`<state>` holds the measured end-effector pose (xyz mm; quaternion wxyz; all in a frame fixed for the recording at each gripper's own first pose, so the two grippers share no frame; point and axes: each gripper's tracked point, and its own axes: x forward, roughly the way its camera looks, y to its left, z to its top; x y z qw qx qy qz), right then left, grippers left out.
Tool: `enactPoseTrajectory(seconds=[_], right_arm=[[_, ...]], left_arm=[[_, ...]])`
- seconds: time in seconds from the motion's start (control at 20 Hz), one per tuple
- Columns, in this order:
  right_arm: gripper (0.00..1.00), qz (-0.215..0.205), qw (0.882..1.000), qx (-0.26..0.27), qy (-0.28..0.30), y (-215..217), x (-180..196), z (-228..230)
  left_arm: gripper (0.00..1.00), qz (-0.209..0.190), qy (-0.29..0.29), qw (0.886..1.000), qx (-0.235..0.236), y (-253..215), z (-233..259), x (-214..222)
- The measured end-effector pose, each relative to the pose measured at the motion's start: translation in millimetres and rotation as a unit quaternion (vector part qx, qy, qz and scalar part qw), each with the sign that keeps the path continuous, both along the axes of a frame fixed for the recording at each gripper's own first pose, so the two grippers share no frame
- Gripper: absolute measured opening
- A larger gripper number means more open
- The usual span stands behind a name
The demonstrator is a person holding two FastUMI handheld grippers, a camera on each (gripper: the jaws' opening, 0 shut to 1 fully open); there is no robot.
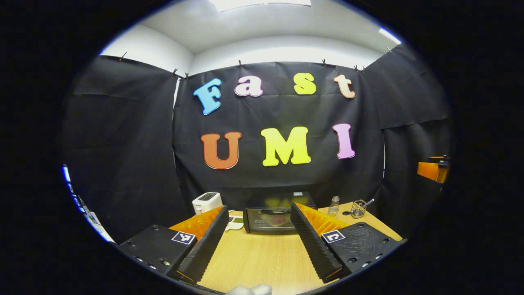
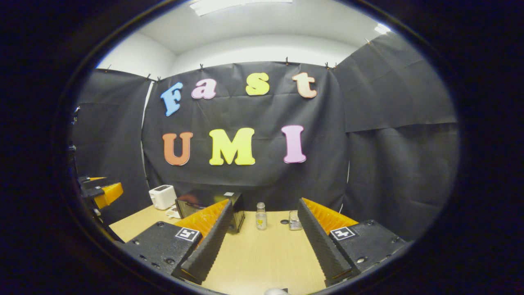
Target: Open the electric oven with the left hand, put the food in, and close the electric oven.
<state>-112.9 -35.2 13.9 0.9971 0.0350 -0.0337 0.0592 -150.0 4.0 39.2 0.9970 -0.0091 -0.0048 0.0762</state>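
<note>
Left gripper view. Electric oven (image 1: pixel 273 219): dark, boxy, glass door shut, low centre of frame at the far edge of the wooden table (image 1: pixel 258 262); something reddish shows dimly behind the glass, not identifiable. White toaster (image 1: pixel 207 202), rounded, to its left. Clear bottle (image 1: pixel 334 206) and a small wire basket (image 1: pixel 358 208) holding a utensil, to its right. Left gripper (image 1: pixel 260 239): ribbed fingers spread wide apart at bottom of frame, holding nothing, above bare table. Right gripper (image 1: pixel 434 170) at the right edge, partly cut off; its state cannot be told here.

Right gripper view. Oven lower left of centre, partly behind a finger; toaster left of it. Bottle, a small glass jar (image 2: pixel 294 220) and a small dark disc (image 2: pixel 284 221) at centre. Right gripper (image 2: pixel 264 241): fingers wide apart, empty.
</note>
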Motion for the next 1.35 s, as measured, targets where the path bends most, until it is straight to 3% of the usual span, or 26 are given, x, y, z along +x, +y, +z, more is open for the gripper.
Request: enactPoseTrajectory(seconds=[0.45,0.9,1.1,1.15,1.35], right_arm=[[0.96,0.003,1.0,0.0,0.002,33.6,-39.0,-0.6],[0.96,-0.045,0.999,-0.007,-0.002,52.7,-67.7,4.1],[0.96,-0.054,0.999,-0.009,-0.003,58.6,-78.6,3.5],[0.96,-0.055,0.998,-0.01,-0.004,59.5,-81.4,4.6],[0.96,-0.06,0.998,-0.011,-0.003,54.4,-86.1,1.3]], left_arm=[[0.96,-0.031,-0.006,0.999,-0.006,2.7,11.4,-25.1],[0.96,-0.064,-0.012,0.998,-0.005,20.8,9.4,-40.2],[1.0,-0.07,-0.009,0.997,-0.001,25.9,8.5,-42.4],[0.96,-0.072,-0.011,0.997,-0.003,25.8,9.1,-43.4],[0.96,-0.078,-0.015,0.997,0.0,20.5,10.5,-43.3]])
